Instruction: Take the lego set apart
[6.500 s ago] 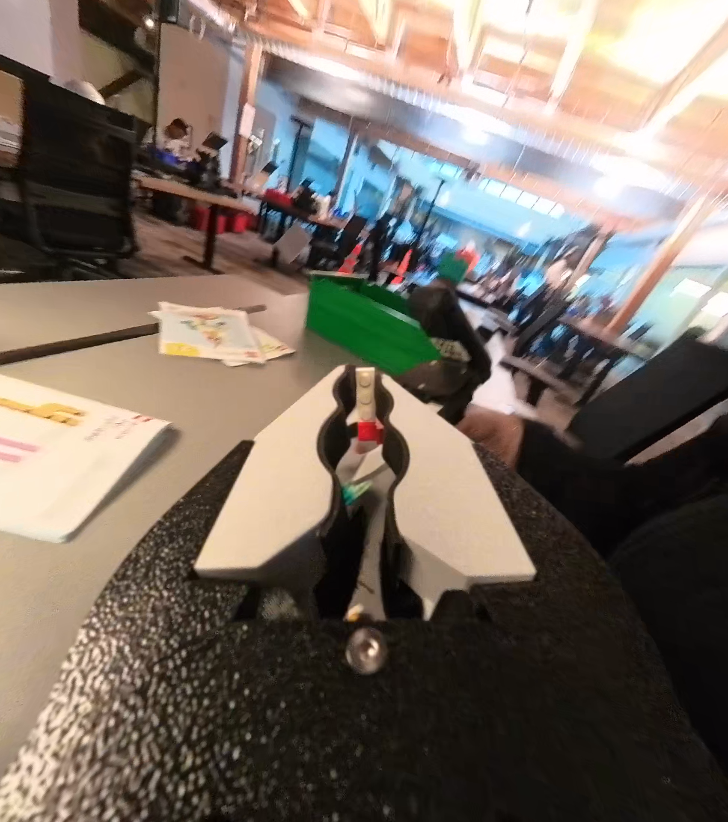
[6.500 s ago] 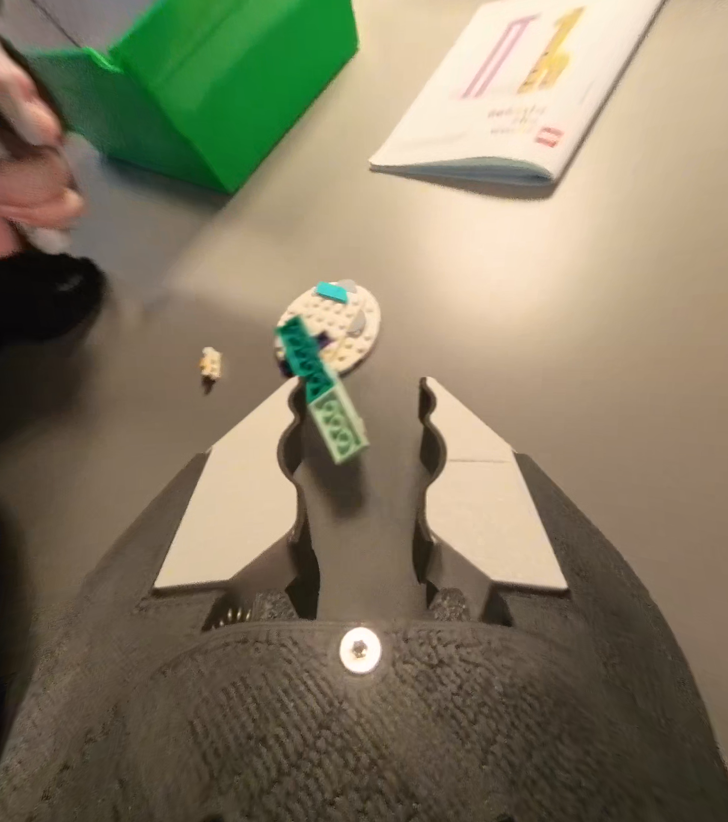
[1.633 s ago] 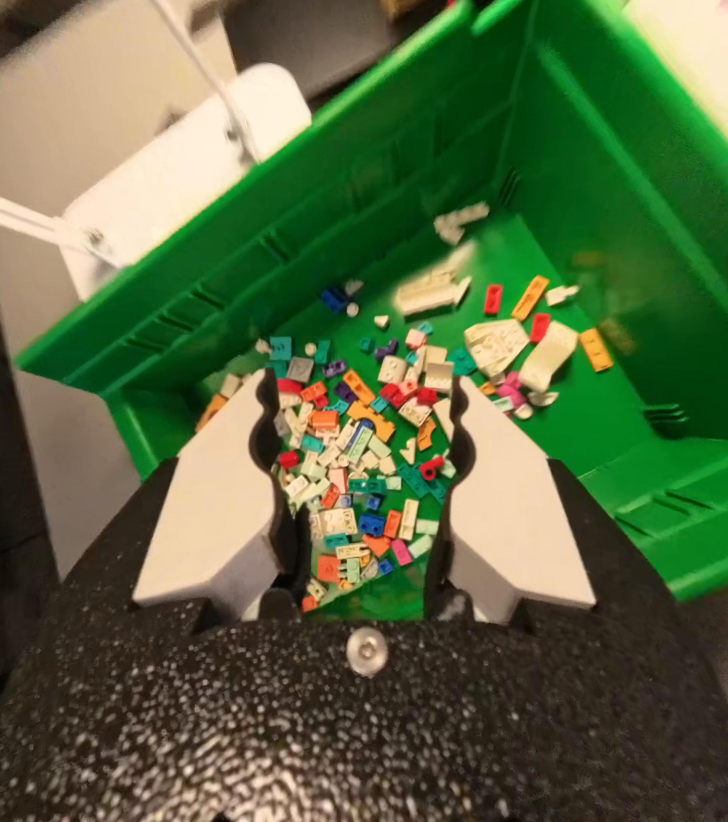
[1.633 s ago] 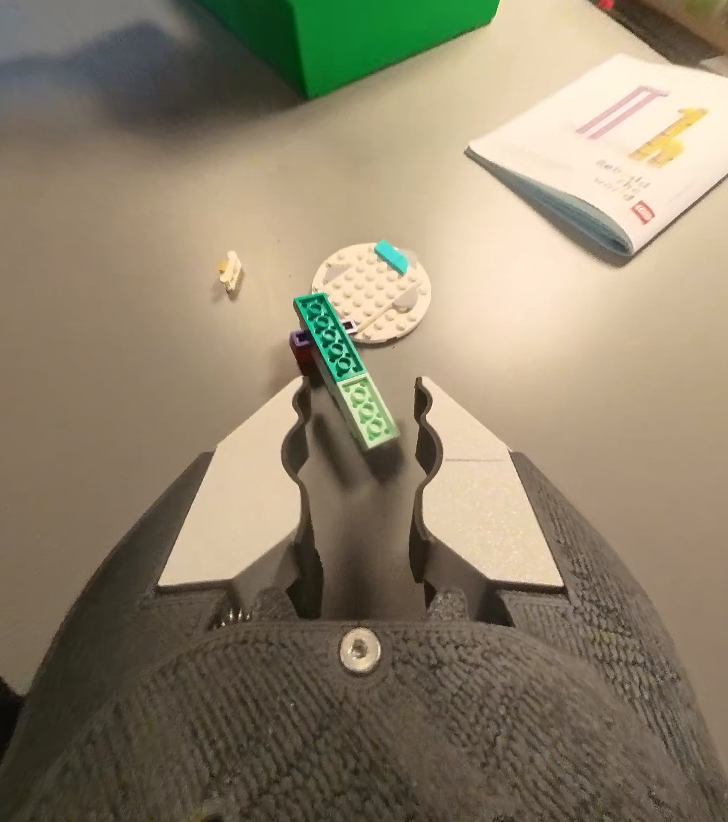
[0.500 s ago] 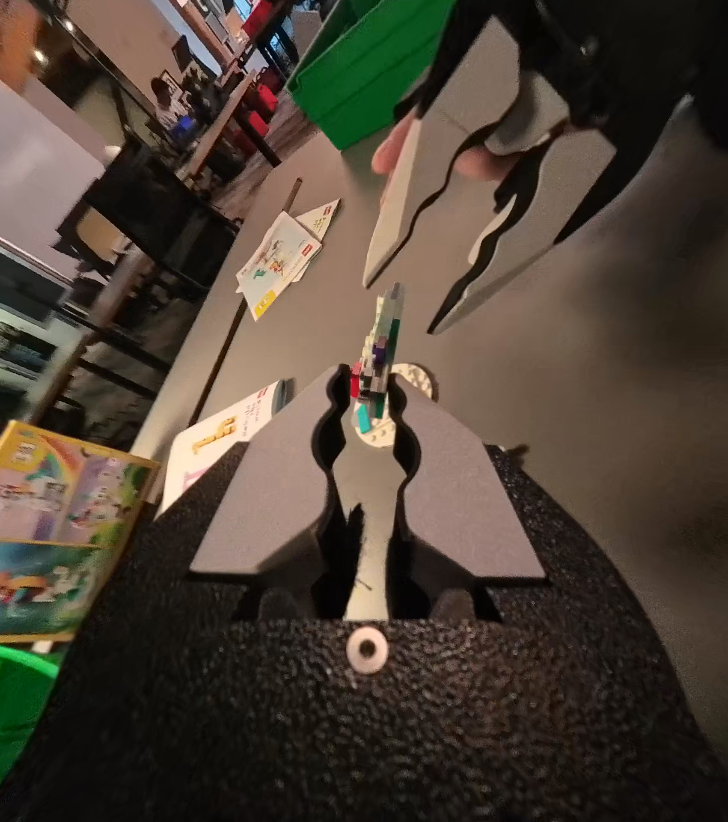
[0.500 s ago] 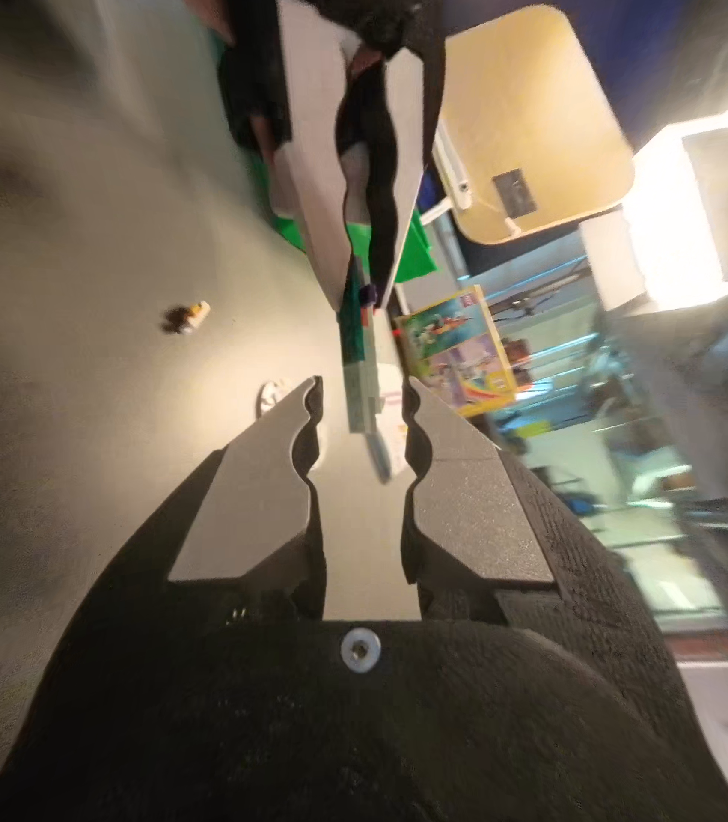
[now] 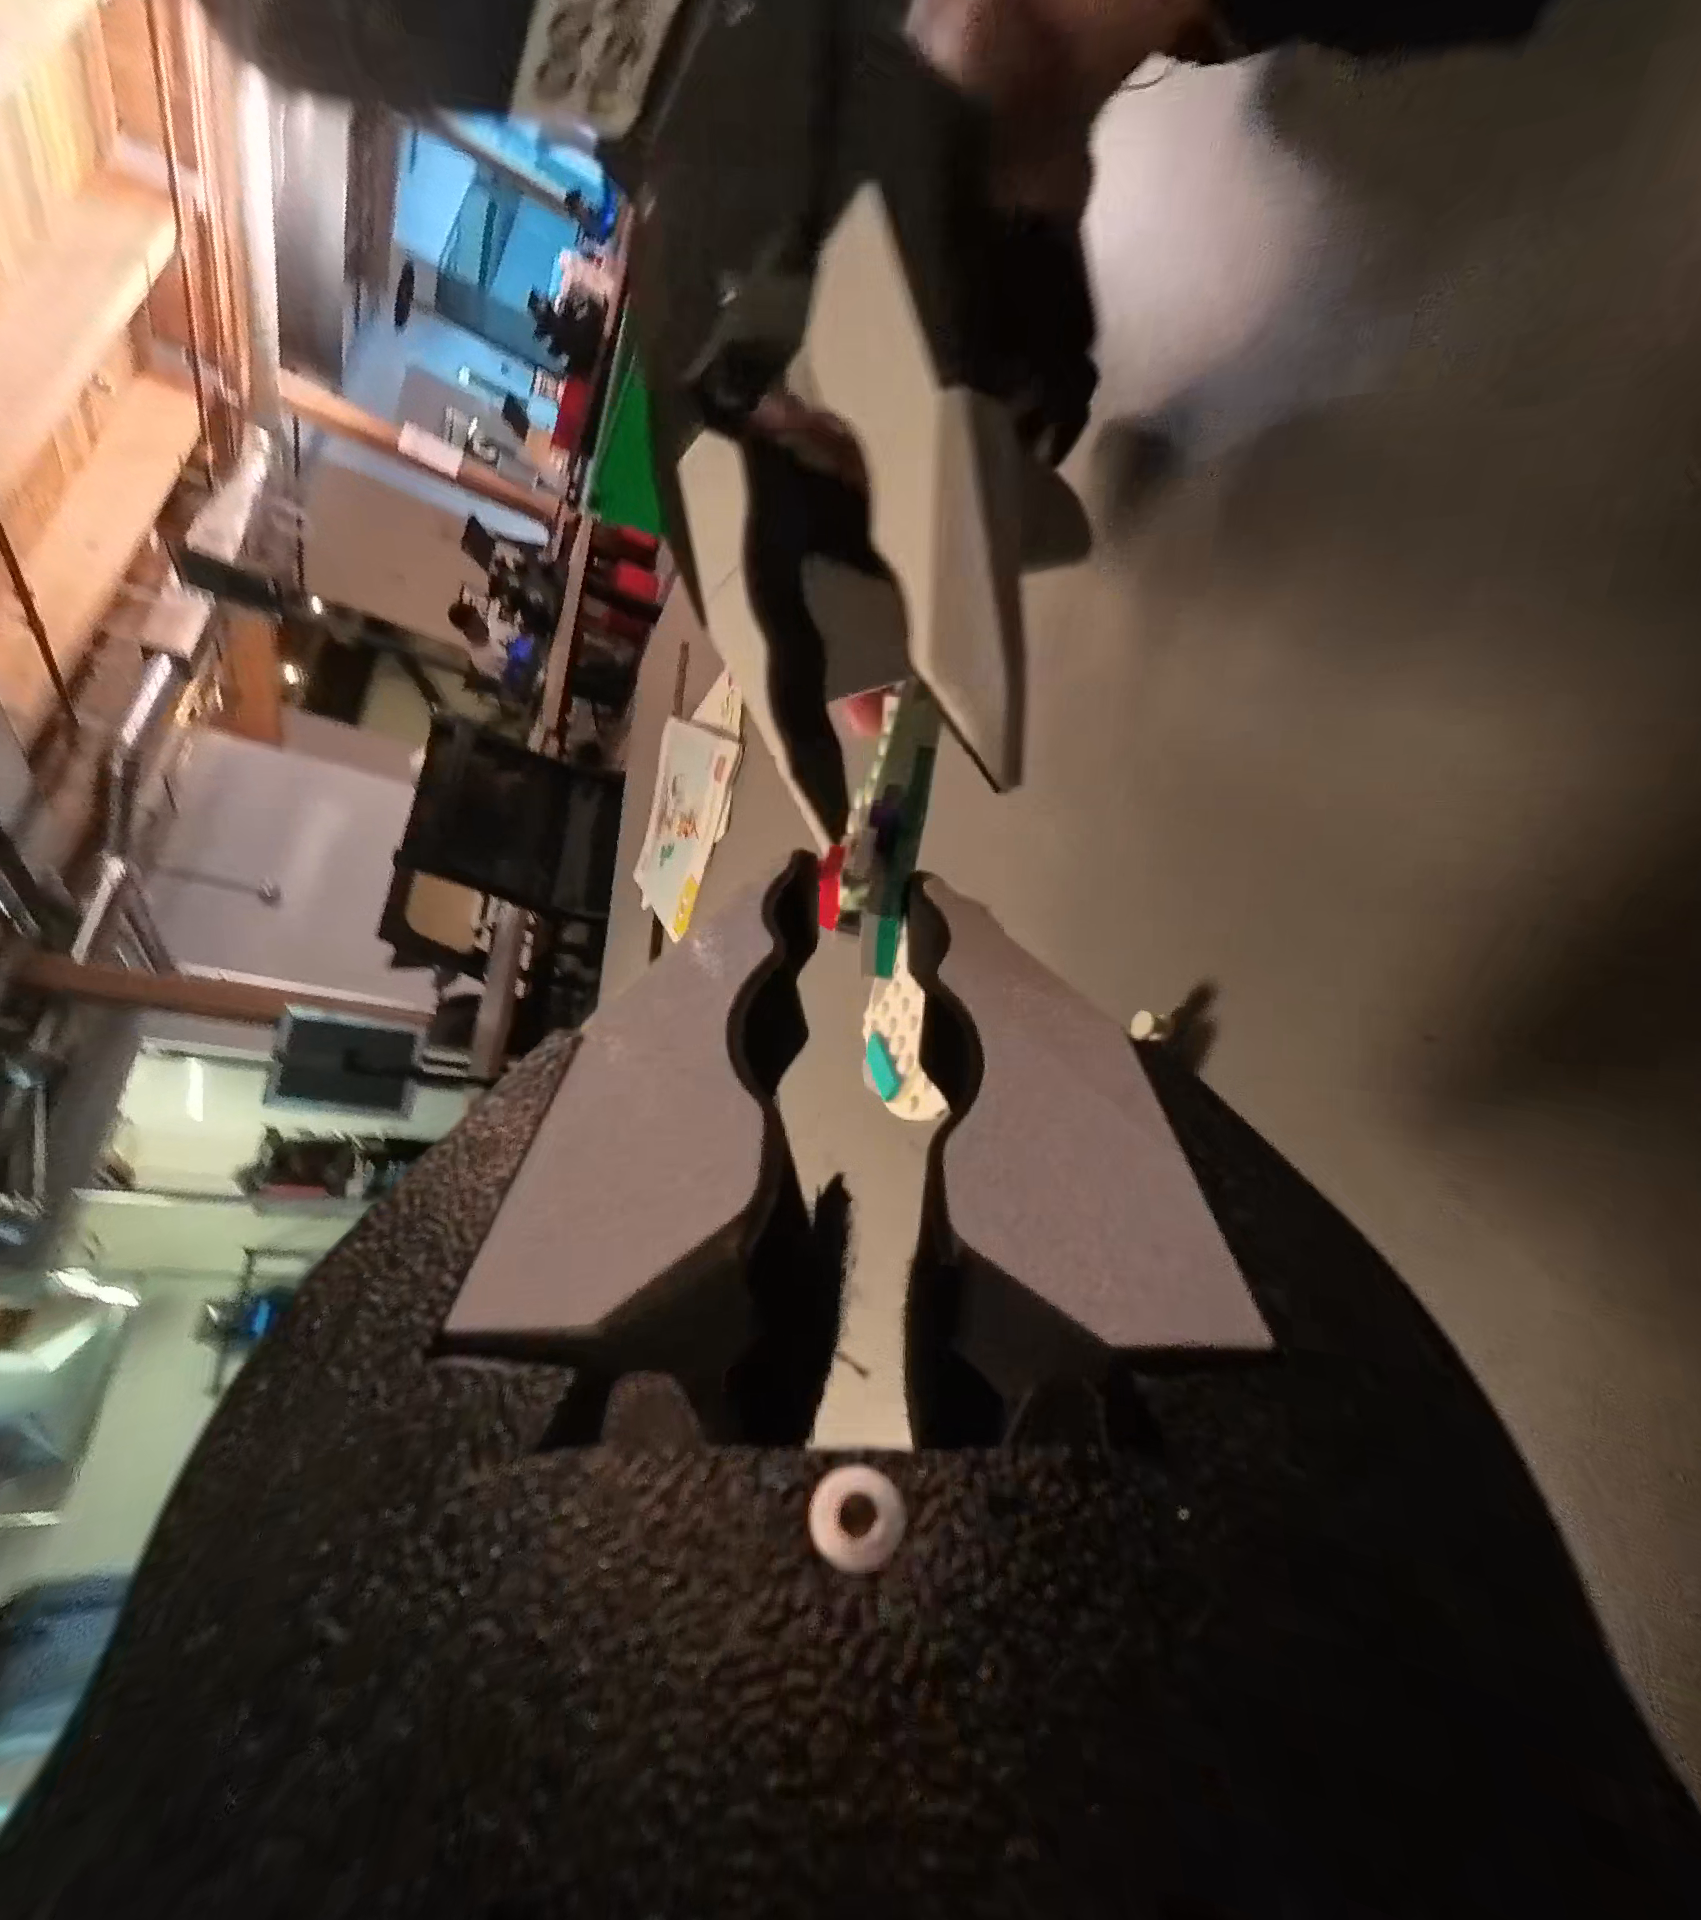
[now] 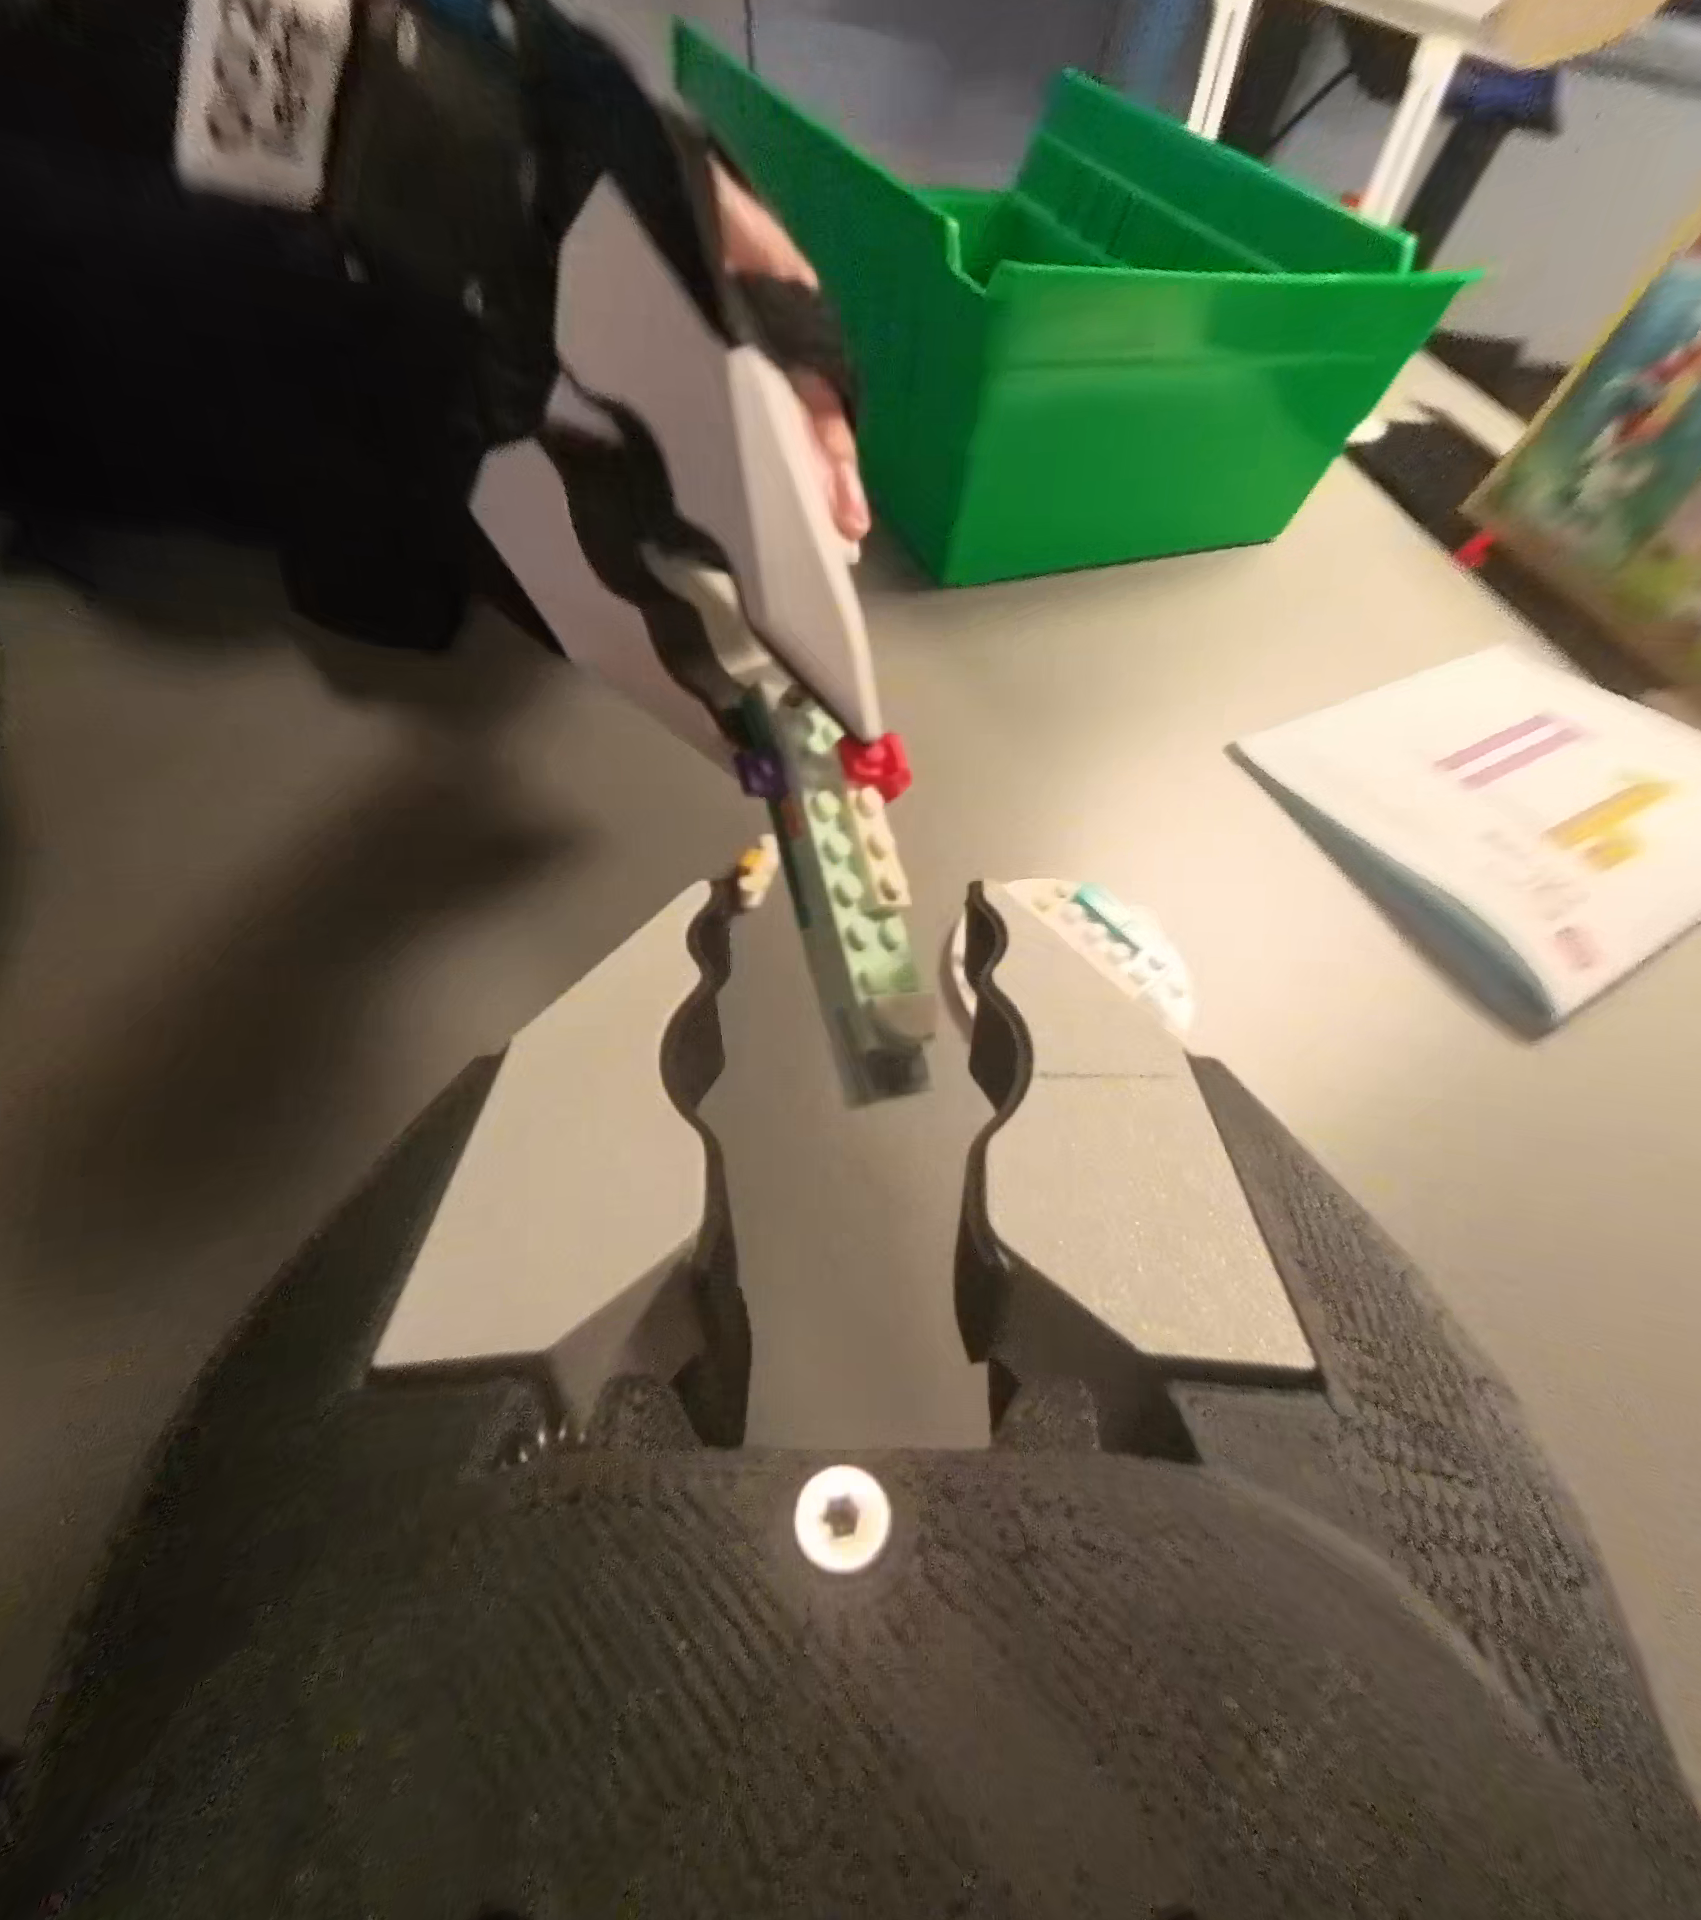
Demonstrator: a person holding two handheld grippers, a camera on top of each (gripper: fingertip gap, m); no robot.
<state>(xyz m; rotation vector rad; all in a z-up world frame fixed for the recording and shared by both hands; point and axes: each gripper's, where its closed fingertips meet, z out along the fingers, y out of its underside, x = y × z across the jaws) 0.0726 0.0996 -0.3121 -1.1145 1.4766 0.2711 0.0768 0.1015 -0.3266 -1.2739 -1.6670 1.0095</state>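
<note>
A lego assembly (image 8: pixel 856 914), a long green bar with a red piece (image 8: pixel 872 764) and a purple piece (image 8: pixel 758 769), hangs above the grey table. My left gripper (image 7: pixel 861 878) is shut on one end of it (image 7: pixel 887 925); in the right wrist view it comes in from the upper left (image 8: pixel 794 727). My right gripper (image 8: pixel 841 894) is open, and the bar's free end lies between its fingers without touching them. It shows from the top in the left wrist view (image 7: pixel 913 800). A white round lego plate (image 8: pixel 1116 945) lies on the table under the bar.
A green bin (image 8: pixel 1137 416) stands at the back of the table. A booklet (image 8: pixel 1552 831) and a lego box (image 8: pixel 1677 416) are on the right. A small tan piece (image 8: pixel 752 868) lies left of the bar. Leaflets (image 7: pixel 690 810) lie farther off. Only a small space, under 4 cm, lies between the two pairs of fingers. The small tan piece (image 8: pixel 752 868) is about equally far from each gripper, around 6 cm.
1.6 s ago the left gripper was open over the bin and the assembly lay on the table. Now it is shut on the assembly and holds it up between the right gripper's open fingers.
</note>
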